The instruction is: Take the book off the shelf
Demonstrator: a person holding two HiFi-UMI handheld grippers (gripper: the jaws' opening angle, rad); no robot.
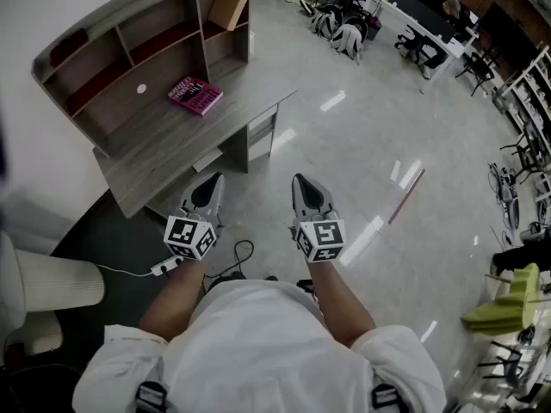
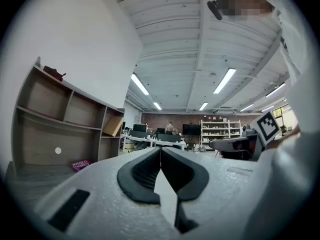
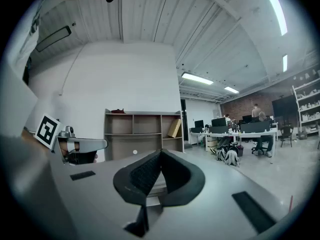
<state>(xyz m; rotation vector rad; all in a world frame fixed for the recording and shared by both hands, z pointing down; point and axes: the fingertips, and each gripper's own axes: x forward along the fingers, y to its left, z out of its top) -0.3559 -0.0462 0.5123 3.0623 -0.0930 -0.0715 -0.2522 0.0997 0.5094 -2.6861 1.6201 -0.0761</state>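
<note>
A tan book (image 1: pixel 229 3) leans tilted in the upper right compartment of the wooden shelf unit (image 1: pixel 129 54) that stands on a grey desk (image 1: pixel 164 144). The same book (image 2: pixel 113 126) shows in the left gripper view, and the book (image 3: pixel 174 128) also shows in the right gripper view, far off. My left gripper (image 1: pixel 214 179) and right gripper (image 1: pixel 299 180) hang side by side over the floor in front of the desk, well short of the shelf. Both point forward. The left gripper (image 2: pixel 160 149) is shut with nothing in it, and so is the right gripper (image 3: pixel 160 152).
A pink flat object (image 1: pixel 195 94) lies on the desk top. A dark red item (image 1: pixel 69 48) rests on top of the shelf. A white chair (image 1: pixel 39 286) stands at left, a power strip (image 1: pixel 166 267) with a cable on the floor. Backpacks (image 1: pixel 344 33) and office desks with people are farther back.
</note>
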